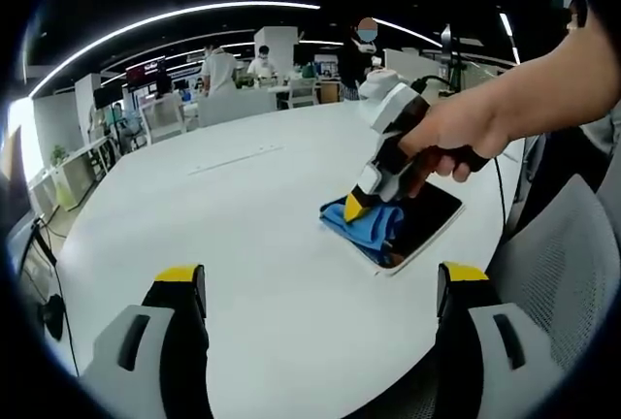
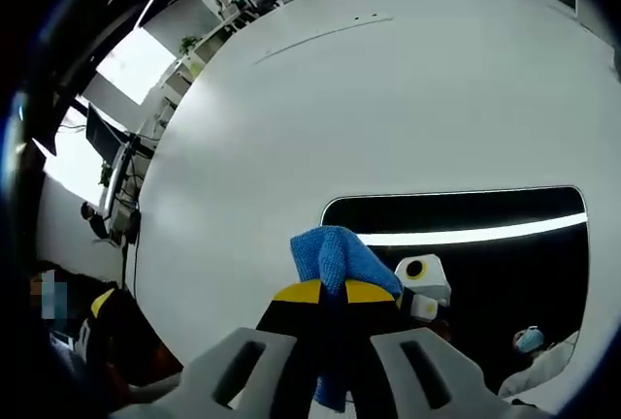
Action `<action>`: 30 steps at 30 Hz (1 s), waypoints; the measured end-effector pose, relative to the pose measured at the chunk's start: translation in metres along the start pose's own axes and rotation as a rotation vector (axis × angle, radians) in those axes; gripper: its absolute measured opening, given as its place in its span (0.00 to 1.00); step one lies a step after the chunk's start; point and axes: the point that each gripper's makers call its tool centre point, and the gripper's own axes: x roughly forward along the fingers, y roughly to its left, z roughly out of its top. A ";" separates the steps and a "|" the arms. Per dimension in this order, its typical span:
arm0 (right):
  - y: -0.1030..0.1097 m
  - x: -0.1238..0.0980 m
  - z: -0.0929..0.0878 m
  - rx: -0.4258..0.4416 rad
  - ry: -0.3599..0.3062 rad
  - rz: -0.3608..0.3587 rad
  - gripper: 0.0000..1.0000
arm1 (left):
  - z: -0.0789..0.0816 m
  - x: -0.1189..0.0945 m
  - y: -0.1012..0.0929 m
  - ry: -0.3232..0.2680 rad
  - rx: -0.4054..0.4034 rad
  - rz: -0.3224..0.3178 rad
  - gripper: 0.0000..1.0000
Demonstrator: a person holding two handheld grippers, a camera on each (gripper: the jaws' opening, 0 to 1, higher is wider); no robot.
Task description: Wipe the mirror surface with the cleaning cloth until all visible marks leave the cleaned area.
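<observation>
Your right gripper [image 2: 325, 293] clamps the crumpled blue cleaning cloth [image 2: 335, 254], pressing it on the dark rectangular white-framed mirror [image 2: 505, 264] lying flat on the round white table [image 1: 243, 215]; your left gripper [image 1: 320, 288] hovers wide open, empty.

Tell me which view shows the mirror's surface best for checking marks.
The right gripper view: the mirror spreads wide there, its dark glass and reflected light strip clear past the blue cloth held in the right tongs. The left gripper view shows the mirror small, partly under the cloth and the person's hand.
</observation>
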 end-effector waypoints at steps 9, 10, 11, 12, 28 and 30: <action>0.000 -0.002 0.000 -0.007 -0.008 0.006 0.01 | -0.001 0.000 -0.001 0.006 0.002 -0.003 0.98; 0.000 -0.003 0.000 0.000 -0.010 0.005 0.01 | -0.001 0.001 -0.001 0.006 0.003 -0.004 0.98; 0.000 -0.004 -0.001 0.000 -0.010 0.006 0.01 | -0.002 0.001 -0.001 0.007 0.002 -0.004 0.98; -0.001 -0.004 -0.001 -0.003 -0.011 0.006 0.01 | -0.002 0.001 -0.001 0.007 0.002 -0.003 0.98; -0.032 -0.018 -0.004 0.007 -0.019 -0.004 0.01 | -0.003 0.001 -0.001 0.013 0.004 0.000 0.98; -0.035 -0.020 -0.004 0.007 -0.021 -0.006 0.01 | -0.003 0.001 -0.001 0.013 0.004 0.001 0.98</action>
